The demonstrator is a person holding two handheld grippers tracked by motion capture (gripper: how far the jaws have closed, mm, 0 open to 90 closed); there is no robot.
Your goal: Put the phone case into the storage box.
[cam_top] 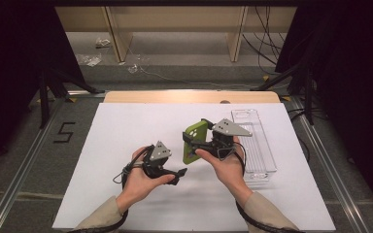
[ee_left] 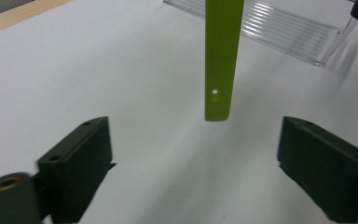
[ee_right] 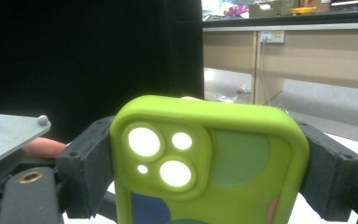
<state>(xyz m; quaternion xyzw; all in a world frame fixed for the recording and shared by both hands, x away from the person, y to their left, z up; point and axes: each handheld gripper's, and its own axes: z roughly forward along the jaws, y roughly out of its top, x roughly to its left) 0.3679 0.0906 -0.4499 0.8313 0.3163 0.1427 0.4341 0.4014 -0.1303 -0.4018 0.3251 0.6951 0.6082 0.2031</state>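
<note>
Right gripper (cam_top: 194,138), green phone case (cam_top: 194,141) upright

A: What's around the desk (cam_top: 126,204)?

B: Its white top has a pale wooden edge at the far side. Black curtains (cam_top: 9,73) hang on both sides, with dark stand legs (cam_top: 43,97) at their feet.

A: And behind it?

B: A light wooden bench (cam_top: 175,19) over a grey floor (cam_top: 184,48), with plastic scraps (cam_top: 90,59) and cables (cam_top: 264,39) lying there. A number five (cam_top: 64,132) is taped on the grey carpet at the left.
</note>
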